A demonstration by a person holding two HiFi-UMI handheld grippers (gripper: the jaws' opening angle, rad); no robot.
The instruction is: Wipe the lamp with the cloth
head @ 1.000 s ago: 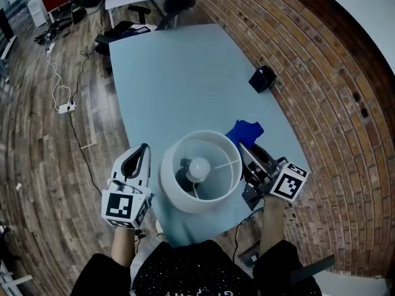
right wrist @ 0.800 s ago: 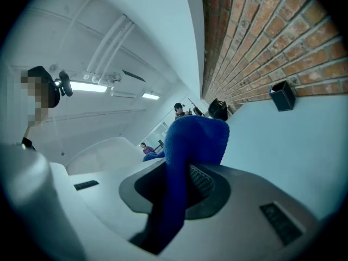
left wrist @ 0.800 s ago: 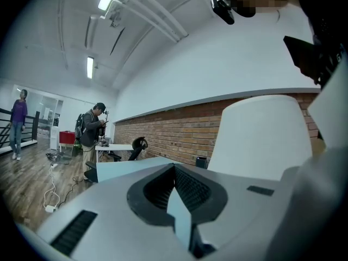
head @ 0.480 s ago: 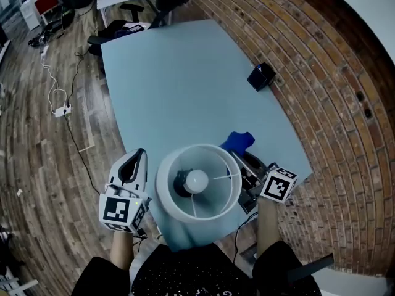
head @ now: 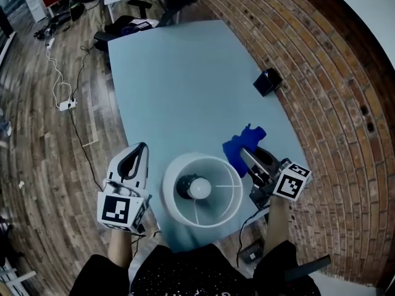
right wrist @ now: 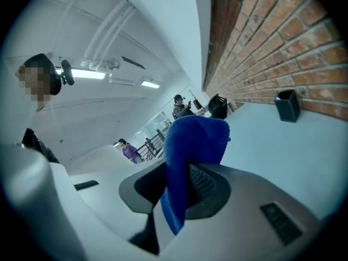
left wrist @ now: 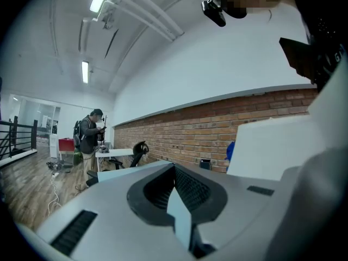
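Blue cloth (head: 242, 147) sits pinched in your right claw (head: 245, 156). In the right gripper view the jaws are clamped on a fold of it, and the rest stands up bunched above them. From the head view the cloth lies against the far right rim of the lamp (head: 202, 190). Whether it actually touches the shade cannot be told.

The lamp stands upright at the near edge of the pale blue tabletop (head: 179, 73), between your two claws. You look down into its white shade, with the bulb (head: 199, 188) showing inside.

Your left claw (head: 141, 148) is just beside the shade on its left, apart from it. In the left gripper view its jaws are pressed together with nothing between them.

A small black box (head: 267, 81) rests on the far right of the tabletop, next to the brick wall (head: 321, 73), well apart from the lamp.
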